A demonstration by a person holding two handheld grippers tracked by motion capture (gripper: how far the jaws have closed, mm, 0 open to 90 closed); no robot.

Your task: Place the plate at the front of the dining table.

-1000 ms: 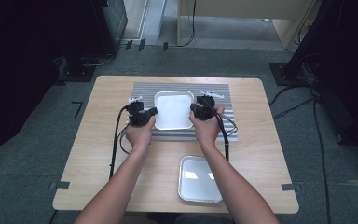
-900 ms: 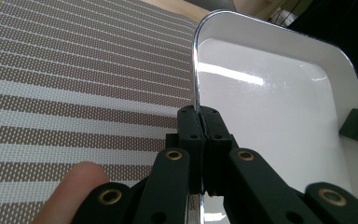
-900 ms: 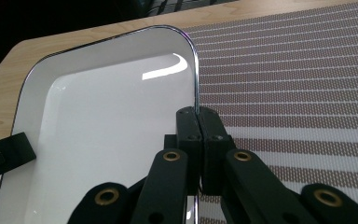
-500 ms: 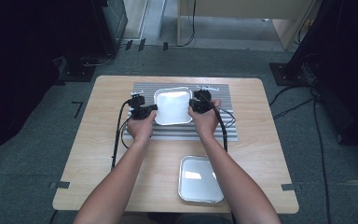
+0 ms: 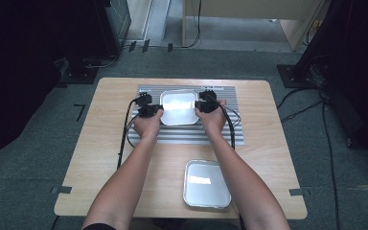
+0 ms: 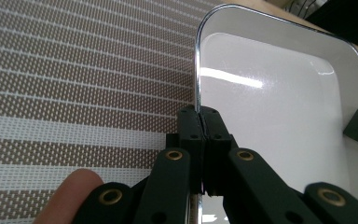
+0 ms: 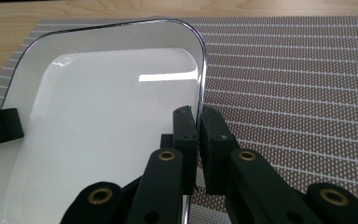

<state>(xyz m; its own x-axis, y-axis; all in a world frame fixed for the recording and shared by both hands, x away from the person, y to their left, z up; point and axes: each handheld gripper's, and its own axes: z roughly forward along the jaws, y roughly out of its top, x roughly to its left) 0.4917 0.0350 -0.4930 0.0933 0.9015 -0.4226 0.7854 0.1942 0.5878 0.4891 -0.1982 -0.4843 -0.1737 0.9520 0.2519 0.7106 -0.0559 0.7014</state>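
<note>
A white square tray (image 5: 178, 108) with a thin metal rim lies over the grey striped placemat (image 5: 220, 136) at the far middle of the table. My left gripper (image 5: 150, 110) is shut on the tray's left rim, and my right gripper (image 5: 203, 106) is shut on its right rim. In the left gripper view the left gripper (image 6: 199, 122) pinches the rim, with the white tray (image 6: 279, 102) to its right and the other gripper's jaw at the far side. In the right gripper view the right gripper (image 7: 198, 125) clamps the tray (image 7: 112, 121) at its rim.
A second, silvery metal tray (image 5: 206, 183) sits on the wooden table (image 5: 100, 158) near the front edge, between the person's forearms. Cables trail from both grippers over the placemat (image 6: 74, 70) (image 7: 298, 70). Dark equipment and floor cables surround the table.
Both hands, with the white tray held between the grippers, have moved a little toward the far side of the placemat. The silvery tray has stayed in place.
</note>
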